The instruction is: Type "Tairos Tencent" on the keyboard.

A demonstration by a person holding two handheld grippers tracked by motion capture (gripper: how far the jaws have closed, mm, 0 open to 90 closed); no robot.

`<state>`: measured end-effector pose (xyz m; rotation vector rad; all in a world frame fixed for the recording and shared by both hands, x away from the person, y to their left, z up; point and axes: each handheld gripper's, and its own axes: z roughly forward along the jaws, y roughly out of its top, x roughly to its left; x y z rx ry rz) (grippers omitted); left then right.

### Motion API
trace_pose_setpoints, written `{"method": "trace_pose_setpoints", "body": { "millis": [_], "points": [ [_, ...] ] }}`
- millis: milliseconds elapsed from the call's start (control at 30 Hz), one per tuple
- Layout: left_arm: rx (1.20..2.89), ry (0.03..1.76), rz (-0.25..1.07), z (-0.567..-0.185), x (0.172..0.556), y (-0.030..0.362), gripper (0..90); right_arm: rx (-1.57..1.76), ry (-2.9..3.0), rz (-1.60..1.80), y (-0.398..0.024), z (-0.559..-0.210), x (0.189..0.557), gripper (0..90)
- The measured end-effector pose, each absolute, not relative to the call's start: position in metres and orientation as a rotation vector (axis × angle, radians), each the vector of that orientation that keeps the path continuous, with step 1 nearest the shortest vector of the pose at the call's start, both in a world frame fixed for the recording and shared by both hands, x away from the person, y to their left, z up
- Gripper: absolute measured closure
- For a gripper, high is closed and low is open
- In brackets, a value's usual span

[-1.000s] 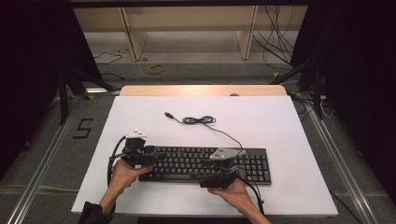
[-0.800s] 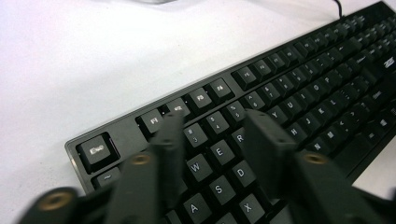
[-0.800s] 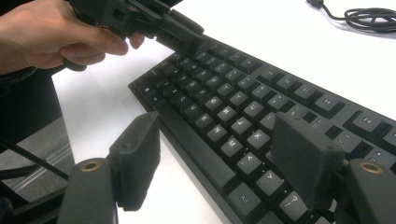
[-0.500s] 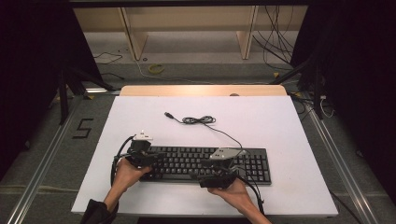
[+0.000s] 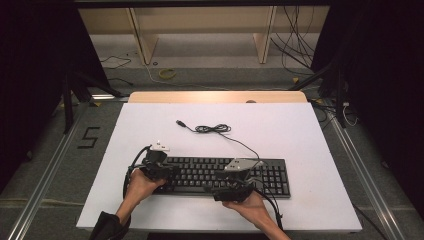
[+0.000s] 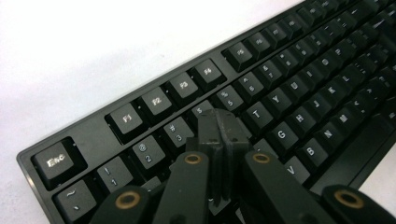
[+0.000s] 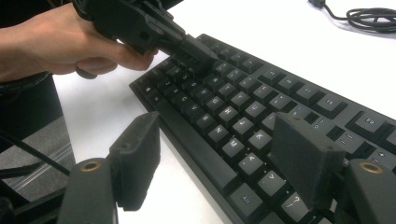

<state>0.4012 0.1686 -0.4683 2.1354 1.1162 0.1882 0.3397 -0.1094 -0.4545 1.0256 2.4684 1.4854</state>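
A: Keyboard (image 5: 220, 175) position?

B: It lies flat on the white table (image 5: 300, 130), toward the near edge. Its cable (image 5: 215, 129) runs off toward 12 o'clock, coiled and unplugged.

A: State of the fingers?

B: My left gripper (image 6: 219, 128) has just been closing; its jaws now meet with nothing between them, forming one blunt tip over the number row near the 4 key (image 6: 201, 112). My right gripper (image 7: 219, 163) stands wide open at the keyboard's near edge, toward 6 o'clock, and holds nothing.

A: Step in hand?

B: I judge it a key press with the closed left tip; contact with a key cannot be confirmed.

A: Requirement for the next move?

B: Lower the tip straight down onto a single key, without touching its neighbours. The right gripper may steady the case.
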Motion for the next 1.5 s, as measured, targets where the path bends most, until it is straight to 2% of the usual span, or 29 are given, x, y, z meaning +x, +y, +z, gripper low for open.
{"method": "trace_pose_setpoints", "body": {
  "millis": [567,700,733,767,800,1033,1133,1167,1500],
  "points": [
    [2.121,1.125,0.181,-0.468,0.399,0.168,89.2,1.025,2.473,1.476,-0.106,-0.455,0.34,35.3],
    [2.087,1.118,0.173,-0.46,0.397,0.171,79.0,1.019,2.475,1.452,-0.102,-0.456,0.343,40.2],
    [2.074,1.122,0.166,-0.459,0.396,0.172,79.0,1.019,2.475,1.452,-0.102,-0.456,0.343,40.2],
    [2.065,1.12,0.159,-0.457,0.395,0.173,75.2,1.021,2.477,1.45,-0.1,-0.457,0.344,44.0],
    [2.054,1.121,0.158,-0.456,0.394,0.173,75.2,1.021,2.477,1.45,-0.1,-0.457,0.344,44.0],
    [1.996,1.125,0.135,-0.45,0.388,0.181,53.5,1.018,2.486,1.415,-0.094,-0.458,0.349,58.2],
    [1.972,1.123,0.133,-0.449,0.384,0.183,49.1,1.014,2.49,1.406,-0.092,-0.459,0.35,62.0],
    [1.955,1.125,0.138,-0.449,0.383,0.184,45.1,1.013,2.496,1.397,-0.09,-0.46,0.352,65.0],
    [1.855,1.104,0.144,-0.445,0.373,0.191,34.8,1.002,2.525,1.357,-0.08,-0.465,0.357,81.1]
  ]
}}
